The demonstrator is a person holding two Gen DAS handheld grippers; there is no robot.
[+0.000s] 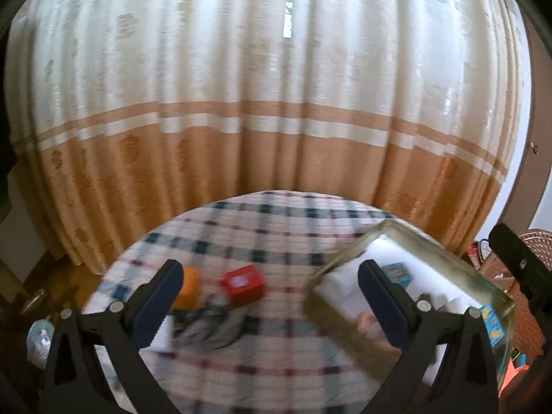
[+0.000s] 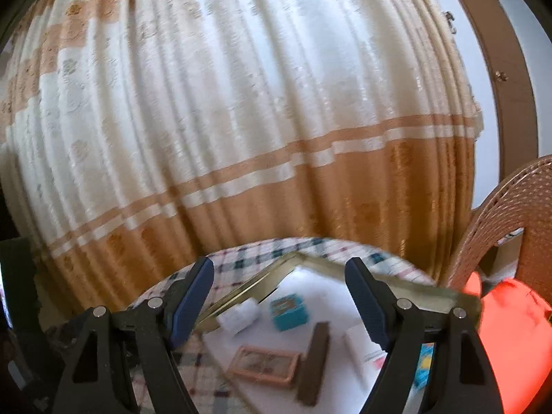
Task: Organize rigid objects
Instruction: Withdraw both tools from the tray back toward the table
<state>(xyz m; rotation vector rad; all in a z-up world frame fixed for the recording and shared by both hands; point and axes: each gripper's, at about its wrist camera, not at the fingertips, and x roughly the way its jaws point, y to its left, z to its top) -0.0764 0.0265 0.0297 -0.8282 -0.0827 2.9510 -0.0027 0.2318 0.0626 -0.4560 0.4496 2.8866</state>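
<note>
The left gripper (image 1: 270,289) hangs wide open over the checked cloth (image 1: 262,355), empty. Beyond its fingers lie an orange block (image 1: 188,288) and a red block (image 1: 243,283). The right gripper (image 2: 279,293) is likewise spread and empty above the tray (image 2: 414,289), where a pink frame (image 2: 264,364), brown bar (image 2: 314,362), teal box (image 2: 288,310) and white block (image 2: 239,315) lie. The curtain (image 2: 241,120) hangs behind.

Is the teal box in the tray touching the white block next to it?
Apart. The right wrist view shows the teal box and the white block lying in the tray with a strip of white tray liner between them.
</note>
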